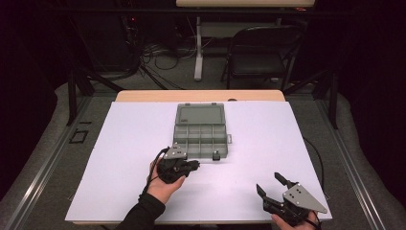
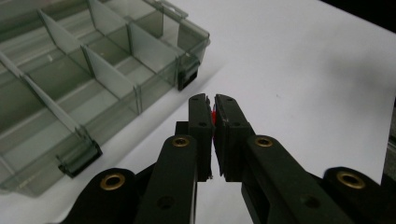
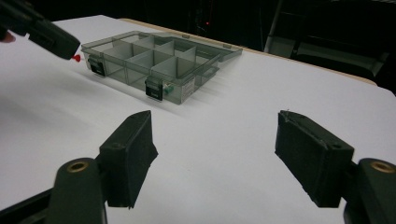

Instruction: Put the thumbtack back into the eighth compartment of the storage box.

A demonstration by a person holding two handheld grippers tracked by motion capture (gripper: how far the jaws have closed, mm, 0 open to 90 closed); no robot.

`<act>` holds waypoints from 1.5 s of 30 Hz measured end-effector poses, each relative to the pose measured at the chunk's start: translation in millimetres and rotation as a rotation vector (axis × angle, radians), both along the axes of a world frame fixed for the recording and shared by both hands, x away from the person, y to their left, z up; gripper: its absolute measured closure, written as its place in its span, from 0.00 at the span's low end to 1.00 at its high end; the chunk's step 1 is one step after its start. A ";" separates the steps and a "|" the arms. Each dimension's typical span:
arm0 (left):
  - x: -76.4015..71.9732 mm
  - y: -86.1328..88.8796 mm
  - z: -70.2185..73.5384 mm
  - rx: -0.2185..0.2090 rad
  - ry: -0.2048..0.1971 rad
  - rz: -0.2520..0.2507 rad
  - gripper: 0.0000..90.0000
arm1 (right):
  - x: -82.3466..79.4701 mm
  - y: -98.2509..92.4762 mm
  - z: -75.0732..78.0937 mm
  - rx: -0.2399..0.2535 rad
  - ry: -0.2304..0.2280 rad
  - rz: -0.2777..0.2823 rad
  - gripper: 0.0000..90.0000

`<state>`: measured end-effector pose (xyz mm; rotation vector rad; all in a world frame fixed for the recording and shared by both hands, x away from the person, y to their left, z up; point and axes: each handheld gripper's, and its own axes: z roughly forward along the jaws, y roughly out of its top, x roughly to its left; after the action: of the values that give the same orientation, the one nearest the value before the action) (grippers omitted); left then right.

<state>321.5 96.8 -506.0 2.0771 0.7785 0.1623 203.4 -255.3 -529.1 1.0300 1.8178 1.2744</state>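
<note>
A smoky grey compartment box (image 1: 201,132) lies open mid-table, its lid folded back on the far side. My left gripper (image 1: 195,165) hovers just in front of the box's near edge, held by a hand. In the left gripper view, my left gripper (image 2: 211,100) is shut on a small red piece (image 2: 213,114) pinched between the pads, beside the box (image 2: 70,84). The right gripper view shows that red piece (image 3: 76,58) poking out near the box (image 3: 154,60). My right gripper (image 1: 269,183) rests open at the table's near right, nothing between its jaws (image 3: 215,140).
A white sheet (image 1: 119,158) covers the table. Two dark latches (image 2: 79,158) stick out from the box's front wall. A tiny green bit (image 3: 169,87) shows by one latch. A folding chair (image 1: 261,52) and cables stand beyond the far edge.
</note>
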 end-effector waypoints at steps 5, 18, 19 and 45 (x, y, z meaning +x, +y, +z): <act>8.0 -7.6 16.5 -0.011 -0.004 0.008 0.95 | 0.1 -0.6 0.0 0.003 -0.003 -0.001 0.30; 27.9 -30.0 43.8 -0.010 -0.006 0.011 0.95 | 0.1 -1.2 0.5 0.004 -0.003 -0.001 0.30; 29.8 -32.0 45.1 -0.011 -0.010 0.009 0.95 | 0.0 -1.2 0.5 0.004 -0.003 -0.001 0.30; 76.1 -63.9 37.2 0.013 0.024 0.063 0.95 | 1.9 -1.2 -1.3 0.009 0.002 0.001 0.30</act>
<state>397.6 32.9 -468.8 2.0716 0.8596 0.1777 205.3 -256.5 -530.4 1.0361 1.8158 1.2840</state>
